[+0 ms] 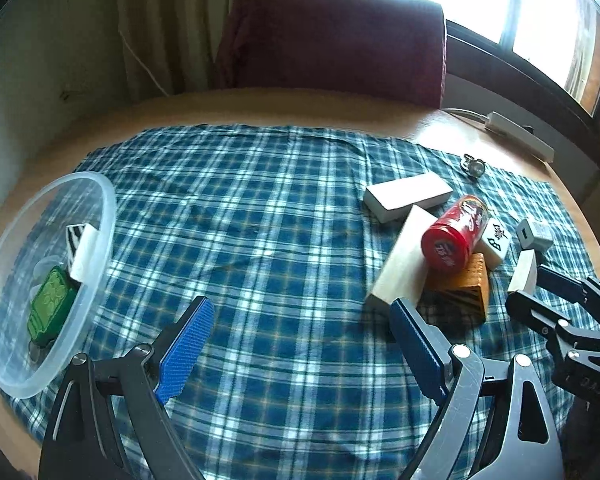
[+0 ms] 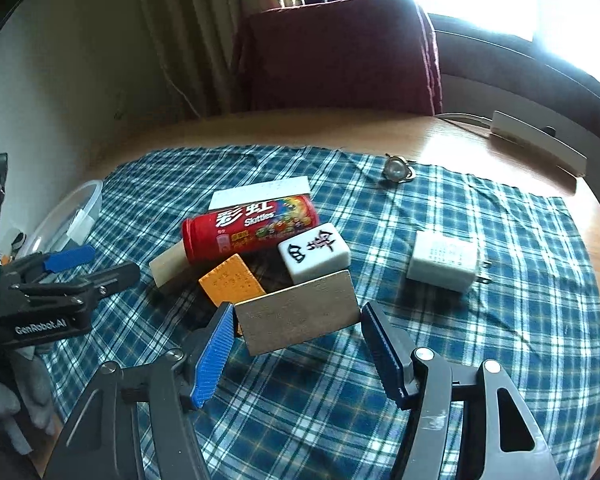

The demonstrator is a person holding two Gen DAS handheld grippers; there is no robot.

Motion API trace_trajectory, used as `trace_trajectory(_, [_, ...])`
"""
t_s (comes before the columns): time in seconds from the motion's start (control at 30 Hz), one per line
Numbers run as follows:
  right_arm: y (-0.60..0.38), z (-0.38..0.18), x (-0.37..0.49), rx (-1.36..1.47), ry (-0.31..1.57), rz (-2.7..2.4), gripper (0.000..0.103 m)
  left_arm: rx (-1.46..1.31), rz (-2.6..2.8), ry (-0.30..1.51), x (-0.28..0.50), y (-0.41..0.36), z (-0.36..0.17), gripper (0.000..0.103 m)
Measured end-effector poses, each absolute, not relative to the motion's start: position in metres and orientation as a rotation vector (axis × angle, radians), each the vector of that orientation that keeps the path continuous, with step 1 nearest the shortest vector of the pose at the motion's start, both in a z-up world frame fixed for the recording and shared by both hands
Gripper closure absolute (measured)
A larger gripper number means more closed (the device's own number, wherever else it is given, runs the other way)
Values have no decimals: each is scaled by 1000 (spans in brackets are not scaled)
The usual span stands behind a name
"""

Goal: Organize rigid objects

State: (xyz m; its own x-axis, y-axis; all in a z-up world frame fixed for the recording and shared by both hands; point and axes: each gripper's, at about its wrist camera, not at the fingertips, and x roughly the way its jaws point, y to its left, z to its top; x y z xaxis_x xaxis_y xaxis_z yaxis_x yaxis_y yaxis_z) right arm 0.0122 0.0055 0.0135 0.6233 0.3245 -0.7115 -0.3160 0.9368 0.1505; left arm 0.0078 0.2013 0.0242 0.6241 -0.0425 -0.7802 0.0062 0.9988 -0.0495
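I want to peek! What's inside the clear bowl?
Inside the clear bowl are a green block and a zebra-striped white block. Something small peeks from under the green one, mostly covered.

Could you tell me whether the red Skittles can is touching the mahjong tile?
Touching: in the left wrist view the red Skittles can presses against the mahjong tile, with no cloth showing between them.

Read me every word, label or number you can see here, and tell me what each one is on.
"彩虹" on the red can.
"Skittles" on the same can, under those characters; the smaller print beside it is too small to read.
"GenRobot.AI" on the left gripper body.
Two black characters on the mahjong tile; I cannot read them surely.
Fine print on the white charger: too small to read.
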Motion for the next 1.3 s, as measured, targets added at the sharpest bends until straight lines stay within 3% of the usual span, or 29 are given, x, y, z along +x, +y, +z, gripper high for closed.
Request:
trace_trajectory(0.7, [-3,16,11,45,820,357,36,-9,-82,963,32,176,6,13])
trace_trajectory(1.3, [-1,16,10,52,821,361,36,-87,70,937,53,222,18,13])
